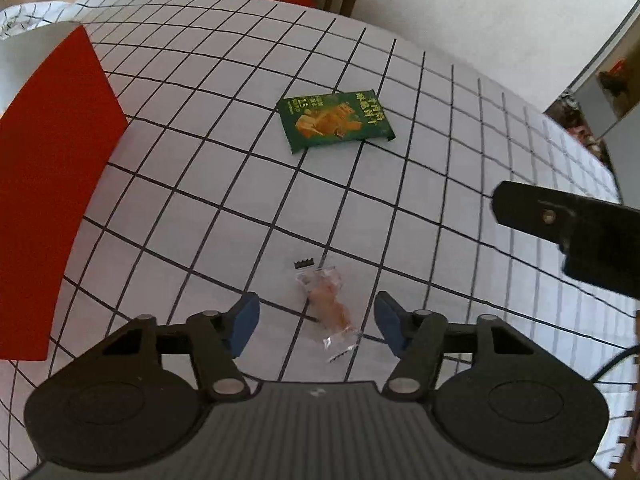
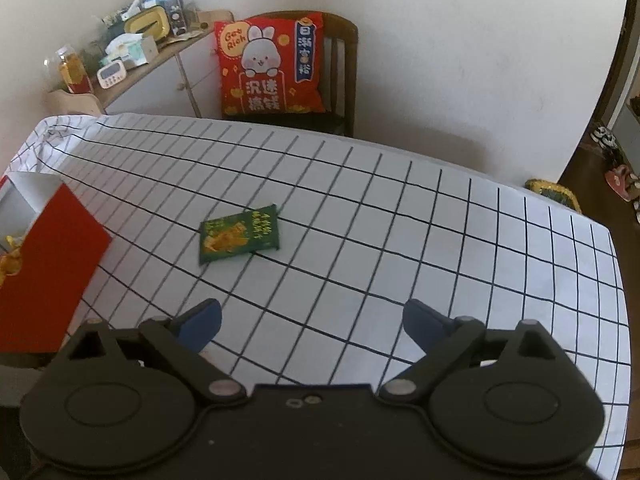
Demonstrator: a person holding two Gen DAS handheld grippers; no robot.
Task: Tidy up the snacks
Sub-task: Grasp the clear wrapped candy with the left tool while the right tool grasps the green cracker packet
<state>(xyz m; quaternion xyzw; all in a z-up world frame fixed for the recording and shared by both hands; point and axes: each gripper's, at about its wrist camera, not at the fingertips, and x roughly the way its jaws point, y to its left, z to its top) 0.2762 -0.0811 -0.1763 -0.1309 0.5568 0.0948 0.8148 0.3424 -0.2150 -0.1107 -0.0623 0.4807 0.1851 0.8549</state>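
Left wrist view: left gripper (image 1: 316,322) part open, empty, straddling the clear-wrapped snack (image 1: 326,300) on the desk (image 1: 440,152). Advise closing squarely on the wrapper's middle. Right gripper (image 2: 312,322) wide open, empty. Green packet (image 2: 239,234) lies beyond, near the red box (image 2: 44,264).

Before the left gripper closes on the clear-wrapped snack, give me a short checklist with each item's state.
1. Clear-wrapped snack lies between the left gripper pads: ok.
2. Pads off the wrapper: ok, jaws open.
3. Right gripper empty and open: ok.
4. Green packet lies apart from the grasp: ok.
5. Red box open on top: ok.
6. Room left inside the box: cannot tell.
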